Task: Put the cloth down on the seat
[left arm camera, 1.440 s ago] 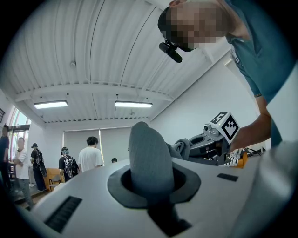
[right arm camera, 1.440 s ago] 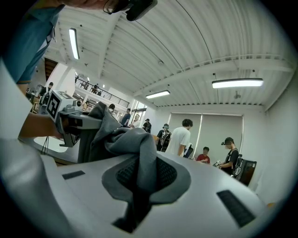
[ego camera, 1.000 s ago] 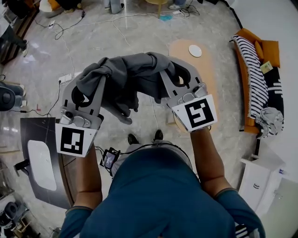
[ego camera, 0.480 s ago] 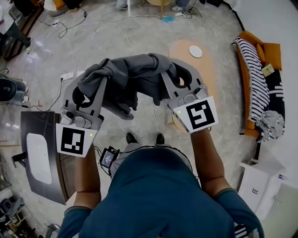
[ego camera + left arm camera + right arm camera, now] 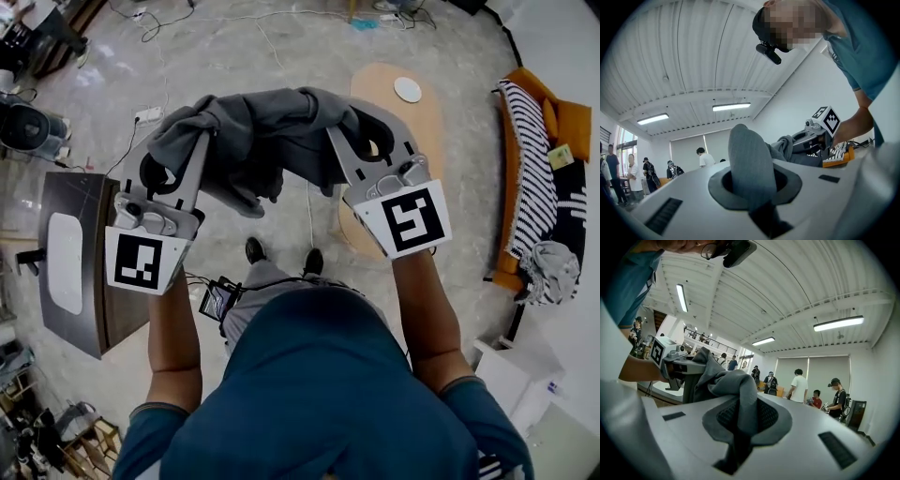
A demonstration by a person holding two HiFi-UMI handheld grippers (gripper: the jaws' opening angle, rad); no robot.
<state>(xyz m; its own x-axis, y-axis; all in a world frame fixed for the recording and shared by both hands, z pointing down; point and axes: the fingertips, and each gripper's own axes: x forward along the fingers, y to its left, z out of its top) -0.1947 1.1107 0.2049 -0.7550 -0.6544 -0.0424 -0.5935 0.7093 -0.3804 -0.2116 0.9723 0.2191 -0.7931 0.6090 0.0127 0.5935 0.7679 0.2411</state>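
A grey cloth [image 5: 267,141] hangs bunched in the air between my two grippers, above the floor in front of the person. My left gripper [image 5: 200,127] is shut on the cloth's left end, and my right gripper [image 5: 339,127] is shut on its right end. In the left gripper view a fold of the cloth [image 5: 749,164] stands pinched in the left gripper [image 5: 757,192], with the right gripper's marker cube [image 5: 826,121] beyond. In the right gripper view the cloth [image 5: 733,390] is clamped in the right gripper [image 5: 740,425]. An orange sofa [image 5: 570,131] stands far right.
A striped blanket [image 5: 530,173] and a grey garment [image 5: 553,267] lie on the sofa. An oval wooden table [image 5: 412,141] with a white disc stands ahead on the right, a dark table [image 5: 89,281] on the left. Cables trail across the floor [image 5: 159,56]. Several people [image 5: 799,385] stand in the room.
Both grippers have carried the cloth along together, still gripped. In the head view the dark table has slid up and the sofa has shifted right and down.
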